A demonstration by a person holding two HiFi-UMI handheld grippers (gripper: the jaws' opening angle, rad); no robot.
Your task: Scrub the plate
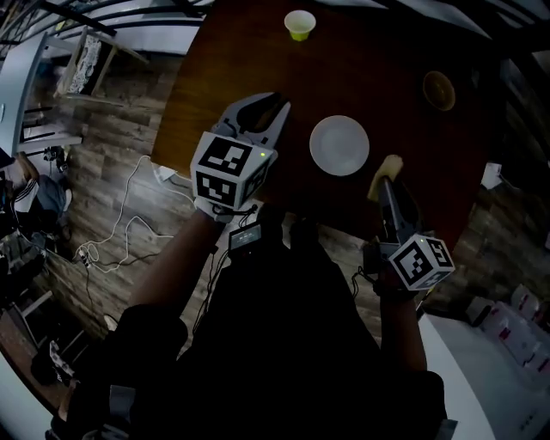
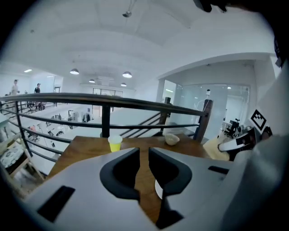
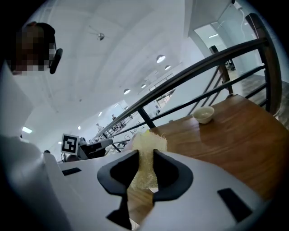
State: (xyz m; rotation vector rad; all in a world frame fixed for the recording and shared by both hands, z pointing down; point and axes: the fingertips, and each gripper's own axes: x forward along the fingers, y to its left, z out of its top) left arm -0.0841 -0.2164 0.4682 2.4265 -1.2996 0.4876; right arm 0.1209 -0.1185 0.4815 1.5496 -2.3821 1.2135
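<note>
The white plate [image 1: 339,145] sits flat on the worktop [image 1: 387,51] between the two tongs. The right tongs [image 1: 386,184], pinching a yellow sponge [image 1: 388,166], are just off its right rim, so I'd say that side looks nearer. The left tongs [image 1: 266,110] are pressed nearly together on nothing, and the plate's round and plain, with no grime I can spot from here.

The wooden table [image 1: 241,64] carried a white plate [image 1: 339,145] close to its near edge, a yellow cup [image 1: 300,24] far off, and a bowl [image 1: 439,90] right.
</note>
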